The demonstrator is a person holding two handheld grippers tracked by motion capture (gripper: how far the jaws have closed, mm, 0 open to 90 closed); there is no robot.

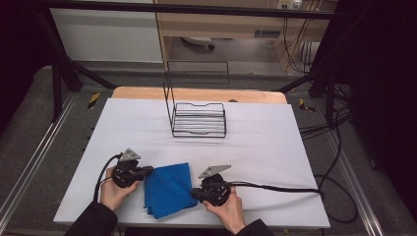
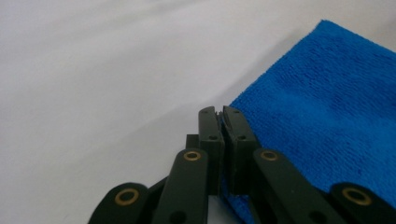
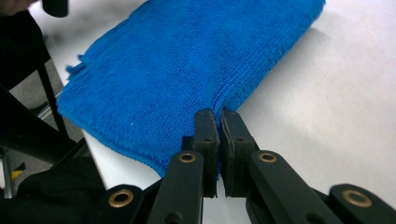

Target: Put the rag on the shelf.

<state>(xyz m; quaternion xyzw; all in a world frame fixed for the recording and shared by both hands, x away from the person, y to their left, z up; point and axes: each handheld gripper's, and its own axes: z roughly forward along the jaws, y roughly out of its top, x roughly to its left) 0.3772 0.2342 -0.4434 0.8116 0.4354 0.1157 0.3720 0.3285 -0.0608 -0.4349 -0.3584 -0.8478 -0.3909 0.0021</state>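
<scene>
While both hands rest low on the white table [image 1: 275, 147], the left gripper [image 1: 147, 171] meets the left edge of the folded blue cloth [image 1: 168, 189] and the right gripper [image 1: 195, 193] meets its right edge. Sleeves are cut off at the frame's bottom. Each pair of jaws is closed tight, pinching the cloth's edge. A wire rack [image 1: 199, 120] stands well beyond the cloth.

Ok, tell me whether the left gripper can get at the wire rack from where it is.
Probably yes, though not right away: the left gripper is shut on the blue cloth at the near edge, and bare white table lies between it and the wire rack.
</scene>
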